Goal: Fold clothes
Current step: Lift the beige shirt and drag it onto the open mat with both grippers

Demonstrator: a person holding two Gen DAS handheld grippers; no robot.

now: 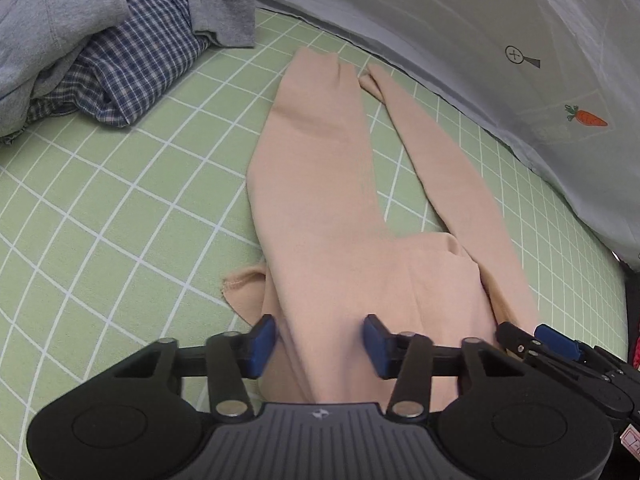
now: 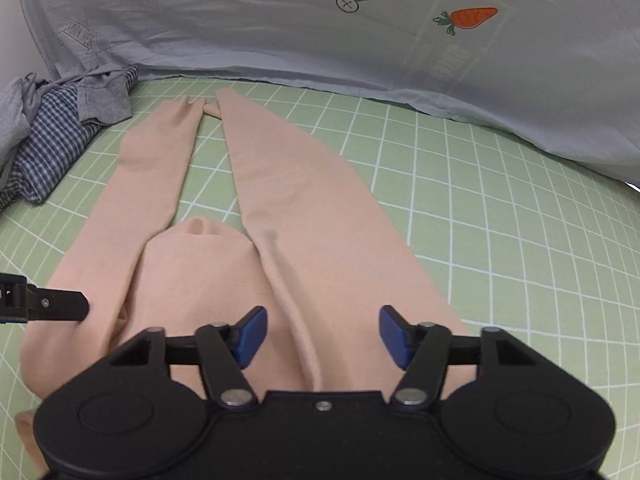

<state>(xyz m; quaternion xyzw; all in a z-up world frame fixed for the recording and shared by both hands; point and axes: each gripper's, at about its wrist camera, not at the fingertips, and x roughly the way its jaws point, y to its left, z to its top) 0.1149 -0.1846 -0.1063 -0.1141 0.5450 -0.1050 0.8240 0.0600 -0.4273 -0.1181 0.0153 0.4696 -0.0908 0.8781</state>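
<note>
**Both tongs spread over the waist of the peach leggings**

Left tongs (image 1: 320,344) spread apart, blue pads (image 1: 262,344) either side of a raised ridge of the peach leggings (image 1: 320,184), gripping nothing. Right tongs (image 2: 320,336) likewise wide, pads clear of the cloth, hovering above the waist end just beside the left pair. Out from there, the leggings lie on the green grid-patterned sheet (image 2: 500,240), waist at the near edge, two legs running away toward the far edge, cuffs almost meeting. A flap of waistband pokes out on the left side. Along the far edge sits a pale blue cover (image 2: 280,40) with a carrot print (image 2: 472,18). At the far-left corner, a heap of grey and blue checked clothes (image 1: 120,64).
</note>
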